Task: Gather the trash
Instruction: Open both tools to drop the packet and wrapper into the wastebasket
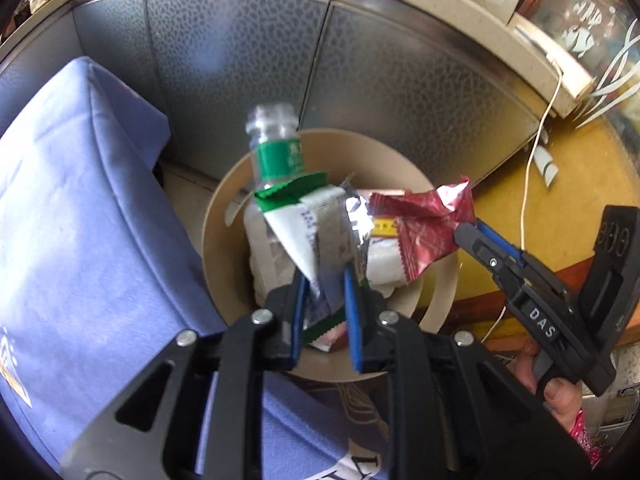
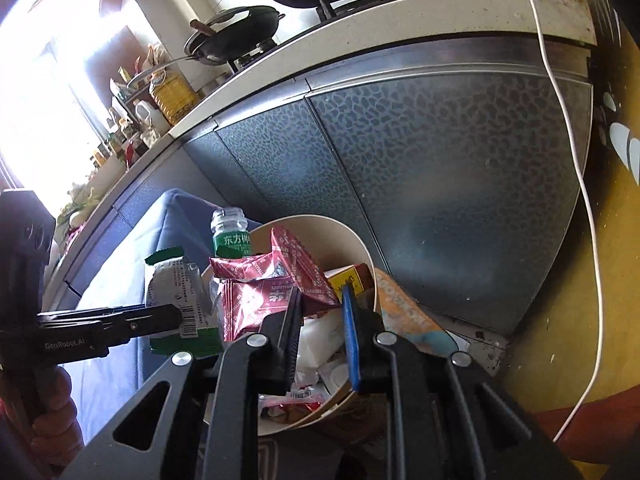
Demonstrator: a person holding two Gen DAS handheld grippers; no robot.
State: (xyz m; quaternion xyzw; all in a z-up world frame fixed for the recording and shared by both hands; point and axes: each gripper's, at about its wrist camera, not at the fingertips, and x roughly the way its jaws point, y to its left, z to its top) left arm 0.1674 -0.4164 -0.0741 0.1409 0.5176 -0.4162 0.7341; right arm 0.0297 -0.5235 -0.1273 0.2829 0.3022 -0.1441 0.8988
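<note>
My left fingers (image 1: 298, 312) pinch the green-and-white wrapper (image 1: 304, 228) and my right gripper (image 2: 320, 312) clamps the red wrapper (image 2: 256, 300) — both held over the tan bin (image 1: 228, 200); bottle (image 1: 276, 148) already in, so only releasing remains, I judge.

My left tongs (image 1: 325, 300) and right tongs (image 2: 320, 322) are matte black frames with blue-padded fingers (image 1: 352, 312) and round silver screws (image 1: 262, 316). White lettering reads "DAS" and "GenRobot.AI". Bare-skinned hands (image 1: 560, 396) grip the handles.
</note>
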